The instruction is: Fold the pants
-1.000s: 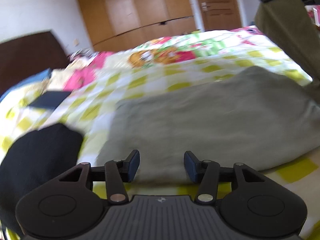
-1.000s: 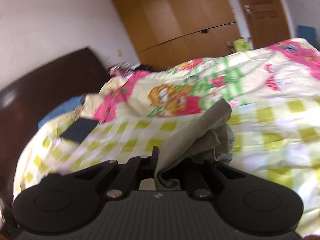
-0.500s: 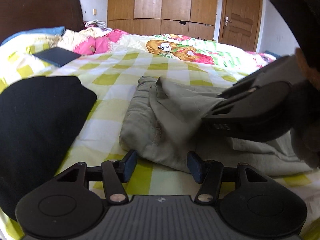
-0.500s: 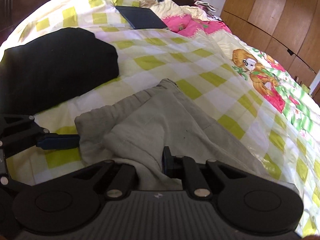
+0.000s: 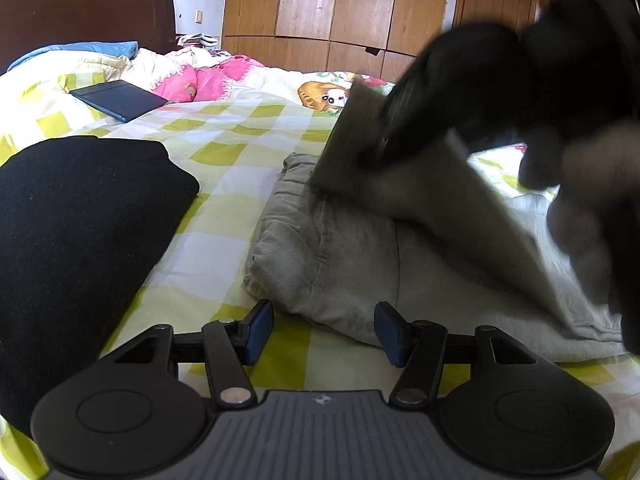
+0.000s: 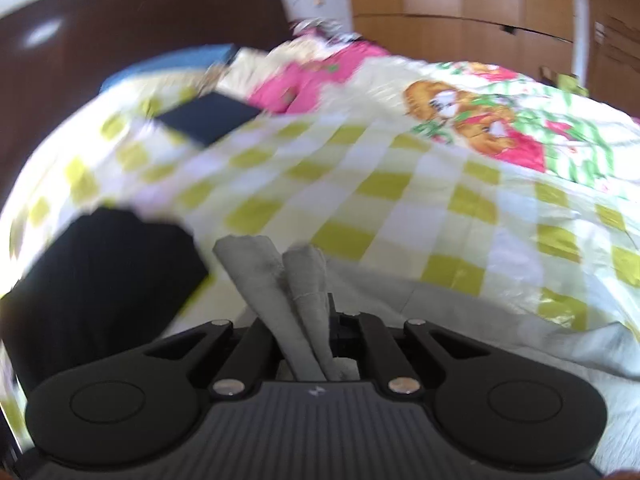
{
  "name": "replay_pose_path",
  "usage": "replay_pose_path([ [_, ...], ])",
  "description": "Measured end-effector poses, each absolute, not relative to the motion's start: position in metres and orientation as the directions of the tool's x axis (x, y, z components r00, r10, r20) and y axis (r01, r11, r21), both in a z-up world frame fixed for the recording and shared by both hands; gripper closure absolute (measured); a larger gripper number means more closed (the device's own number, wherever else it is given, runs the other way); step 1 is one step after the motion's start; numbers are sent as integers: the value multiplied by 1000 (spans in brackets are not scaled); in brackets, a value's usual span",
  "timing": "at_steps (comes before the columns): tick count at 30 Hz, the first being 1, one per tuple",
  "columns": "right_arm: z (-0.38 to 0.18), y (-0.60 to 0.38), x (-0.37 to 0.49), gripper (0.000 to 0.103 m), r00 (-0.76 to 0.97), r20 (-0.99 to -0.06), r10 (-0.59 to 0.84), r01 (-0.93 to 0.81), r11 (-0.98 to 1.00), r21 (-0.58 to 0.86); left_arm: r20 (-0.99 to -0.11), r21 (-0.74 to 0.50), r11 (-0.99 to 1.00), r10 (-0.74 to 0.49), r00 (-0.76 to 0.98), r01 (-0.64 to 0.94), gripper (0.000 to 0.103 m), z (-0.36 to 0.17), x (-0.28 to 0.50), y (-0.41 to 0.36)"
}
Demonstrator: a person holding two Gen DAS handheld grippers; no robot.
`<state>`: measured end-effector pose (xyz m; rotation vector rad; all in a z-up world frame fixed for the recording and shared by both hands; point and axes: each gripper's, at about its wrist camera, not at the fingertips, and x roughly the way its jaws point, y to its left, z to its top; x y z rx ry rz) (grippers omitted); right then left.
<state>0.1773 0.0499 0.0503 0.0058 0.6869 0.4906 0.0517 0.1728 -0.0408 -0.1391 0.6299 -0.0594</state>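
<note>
Pants [image 5: 328, 256] lie on the checked bedspread [image 5: 240, 132], just right of the black folded garment [image 5: 80, 216], which we take as our landmark. They're khaki-grey, already doubled into a thick pad, w/ the near edge facing our left gripper [image 5: 322, 334].

Left gripper: released, pads apart, nothing between them. It hovers just short of the pants' near edge, right of the black garment. We'd say it waits there to pin or catch the lower layer while the other side comes over, but that's our guess.

Right gripper [image 6: 310, 344]: clenched on a bunched fold of the pants fabric, which sticks up out of the shut jaws in two rolled ridges. In the left view we see that gripper [image 5: 452, 92] lifted above the pants, farther from the black garment, w/ a flap of cloth hanging taut from it down to the pile. Holding the flap high prob. keeps it clear of the lower layers so it can be laid flat across them, not dragged.

Right view is motion-blurred, so exact contact w/ the pads is hard to read; the cloth plainly runs between them, though.

Beyond the black garment, toward the headboard [image 5: 80, 4], sits a dark flat tablet-like thing [image 5: 118, 98], well apart from the pants. It's out of the way of the fold.

Fold looks partway done, imo: one flap up and not yet laid.
</note>
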Motion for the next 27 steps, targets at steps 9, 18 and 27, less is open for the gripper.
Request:
replay_pose_path([
  [9, 10, 116, 172, 88, 509, -729, 457, -597, 798, 83, -584, -139, 990, -93, 806, 13, 34, -41, 52, 173],
  [18, 55, 39, 147, 54, 478, -629, 613, -606, 749, 269, -560, -88, 996, -36, 828, -17, 34, -35, 46, 171],
  [27, 42, -46, 128, 54, 574, -683, 451, -476, 863, 169, -537, 1, 999, 31, 843, -36, 34, -24, 33, 167],
])
